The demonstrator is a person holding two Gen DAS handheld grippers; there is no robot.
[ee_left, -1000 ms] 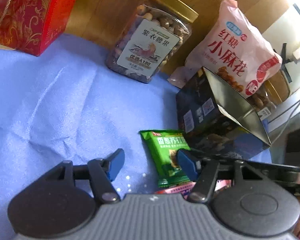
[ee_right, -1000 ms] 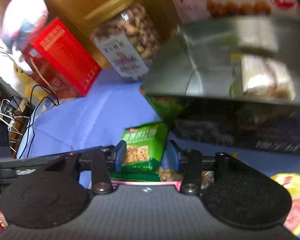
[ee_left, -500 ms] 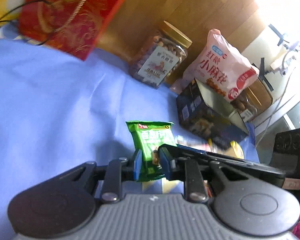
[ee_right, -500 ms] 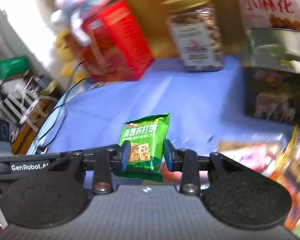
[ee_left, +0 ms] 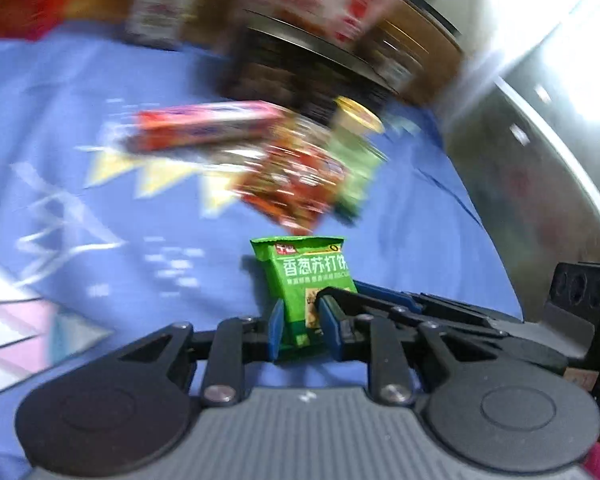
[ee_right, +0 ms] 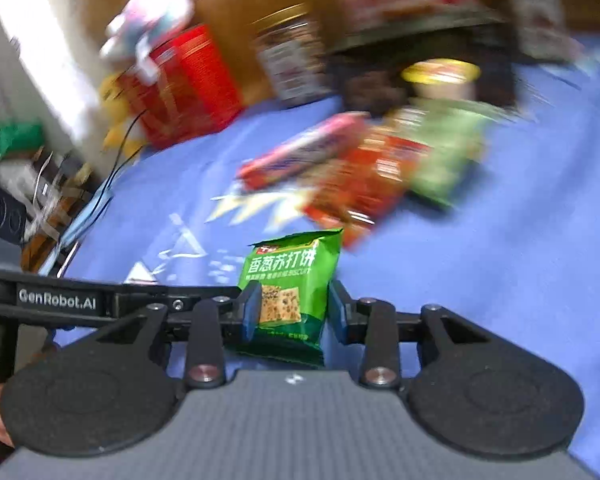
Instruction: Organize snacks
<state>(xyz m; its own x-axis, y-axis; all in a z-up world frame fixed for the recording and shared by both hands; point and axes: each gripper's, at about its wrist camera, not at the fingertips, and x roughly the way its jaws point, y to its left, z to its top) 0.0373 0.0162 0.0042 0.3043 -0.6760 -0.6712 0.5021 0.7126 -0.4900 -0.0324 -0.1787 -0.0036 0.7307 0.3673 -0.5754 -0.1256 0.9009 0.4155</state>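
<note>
Packets are mid-sort, by the look of it, and most of the job is still ahead. Each gripper grips a green biscuit packet of its own: the left gripper (ee_left: 300,330) has its blue pads pinched tight on the lower part of one packet (ee_left: 306,276), and the right gripper (ee_right: 294,310) clamps a second packet (ee_right: 290,280) by its sides, both held upright above the blue cloth (ee_left: 100,160). The right gripper's arm also shows at the edge of the left view, close alongside, so the two packets sit near each other.

Beyond them a loose heap waits on the cloth: a long red pack (ee_right: 300,156), an orange-red bag (ee_right: 364,184) and a green bag (ee_right: 448,152), overlapping. Behind the heap stands a dark tin (ee_right: 420,76) with a raised lid, probably the place the snacks go, though blur makes that uncertain. A nut jar (ee_right: 288,64) and a red box (ee_right: 184,88) stand further back.

So two packets are lifted but not yet placed, and at least three items remain untouched in the heap.
</note>
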